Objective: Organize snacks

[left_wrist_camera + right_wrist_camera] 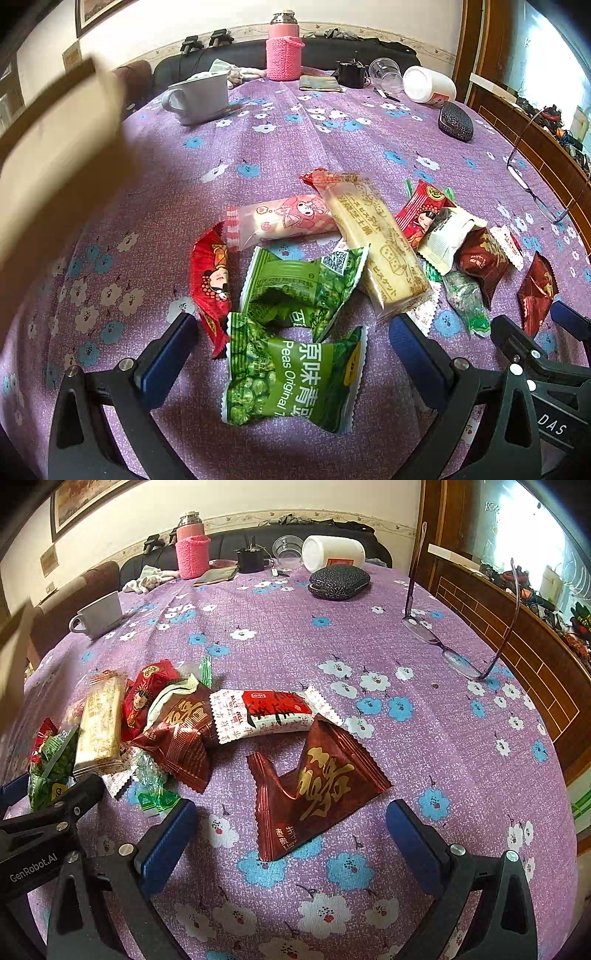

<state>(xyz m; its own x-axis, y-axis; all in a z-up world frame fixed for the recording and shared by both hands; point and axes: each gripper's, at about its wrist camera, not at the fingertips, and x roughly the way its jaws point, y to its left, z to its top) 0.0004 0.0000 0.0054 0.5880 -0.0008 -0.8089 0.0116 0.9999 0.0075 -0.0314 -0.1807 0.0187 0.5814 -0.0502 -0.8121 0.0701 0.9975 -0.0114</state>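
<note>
A heap of snack packets lies on the purple flowered tablecloth (295, 147). My left gripper (293, 354) is open, with a green peas packet (291, 380) lying between its fingers and a second green packet (303, 288) just beyond. Behind are a pink packet (280, 221), a long yellow biscuit packet (376, 240) and a red packet (212, 284). My right gripper (291, 834) is open, with a dark red packet (314, 786) between its fingers on the cloth. A white and red packet (273, 712) and another dark red packet (184, 738) lie behind it.
A blurred cardboard box (55, 147) fills the upper left of the left wrist view. At the back stand a white mug (199, 96), a pink flask (282, 48), a white jar (428, 85) and a dark glasses case (338, 581). Spectacles (458, 653) stand near the right edge.
</note>
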